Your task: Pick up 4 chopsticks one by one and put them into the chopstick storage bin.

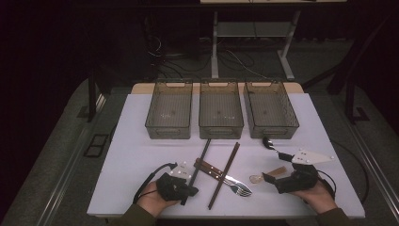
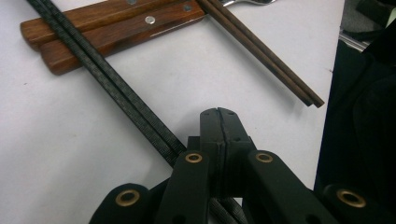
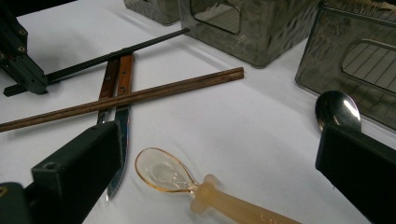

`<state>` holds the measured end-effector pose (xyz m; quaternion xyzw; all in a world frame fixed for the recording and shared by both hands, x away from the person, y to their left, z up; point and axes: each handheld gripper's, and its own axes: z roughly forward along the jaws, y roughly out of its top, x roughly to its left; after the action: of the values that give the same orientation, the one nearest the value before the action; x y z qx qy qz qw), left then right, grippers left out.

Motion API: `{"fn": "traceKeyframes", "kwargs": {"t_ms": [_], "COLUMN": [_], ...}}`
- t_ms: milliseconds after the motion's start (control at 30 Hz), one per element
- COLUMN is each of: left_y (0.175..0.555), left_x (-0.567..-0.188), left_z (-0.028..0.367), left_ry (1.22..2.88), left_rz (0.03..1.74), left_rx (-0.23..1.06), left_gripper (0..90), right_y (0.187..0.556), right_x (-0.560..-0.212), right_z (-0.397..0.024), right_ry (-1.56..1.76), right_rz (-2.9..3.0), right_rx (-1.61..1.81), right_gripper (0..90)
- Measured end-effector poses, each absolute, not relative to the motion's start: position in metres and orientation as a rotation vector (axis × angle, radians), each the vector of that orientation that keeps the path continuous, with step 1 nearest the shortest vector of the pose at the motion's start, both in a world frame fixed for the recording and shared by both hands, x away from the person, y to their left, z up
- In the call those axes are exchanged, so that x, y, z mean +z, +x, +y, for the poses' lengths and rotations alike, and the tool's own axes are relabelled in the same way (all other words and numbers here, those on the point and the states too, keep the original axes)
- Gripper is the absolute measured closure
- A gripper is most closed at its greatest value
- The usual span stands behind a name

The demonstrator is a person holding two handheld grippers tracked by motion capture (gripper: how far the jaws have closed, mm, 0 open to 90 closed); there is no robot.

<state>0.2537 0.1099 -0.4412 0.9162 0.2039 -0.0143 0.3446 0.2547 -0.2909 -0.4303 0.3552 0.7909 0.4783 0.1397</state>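
Two black chopsticks (image 1: 201,157), lying at 11 o'clock from the left gripper (image 2: 218,112), are passed beside its closed, empty jaws. The amber spoon (image 3: 187,182) sits between the right gripper's (image 3: 219,163) wide-open jaws. A crooked closure could flick it away.

Your black chopsticks (image 1: 201,158) lie as a pair, side by side and touching, flat on the white table. In the high view they run from just in front of the middle bin down towards your left hand, slightly slanted. Surface is dark and finely ribbed (image 2: 116,86). They cross over the wooden handles (image 2: 112,25) of the knife and fork. Their near end passes beside and under your left gripper (image 2: 219,114), whose jaws are pressed together, tips bare, with nothing between them
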Motion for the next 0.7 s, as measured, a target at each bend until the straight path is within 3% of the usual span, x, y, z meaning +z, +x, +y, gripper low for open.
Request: {"fn": "traceKeyframes", "kwargs": {"t_ms": [700], "left_y": [0.260], "left_x": [-0.440], "left_z": [0.123], "left_ry": [2.382], "left_rz": [0.578], "left_rx": [0.012], "left_gripper": [89.8], "right_y": [0.254], "right_x": [-0.430], "right_z": [-0.290], "right_ry": [1.030], "right_rz": [2.292], "right_rx": [1.379], "right_gripper": [0.3]}}
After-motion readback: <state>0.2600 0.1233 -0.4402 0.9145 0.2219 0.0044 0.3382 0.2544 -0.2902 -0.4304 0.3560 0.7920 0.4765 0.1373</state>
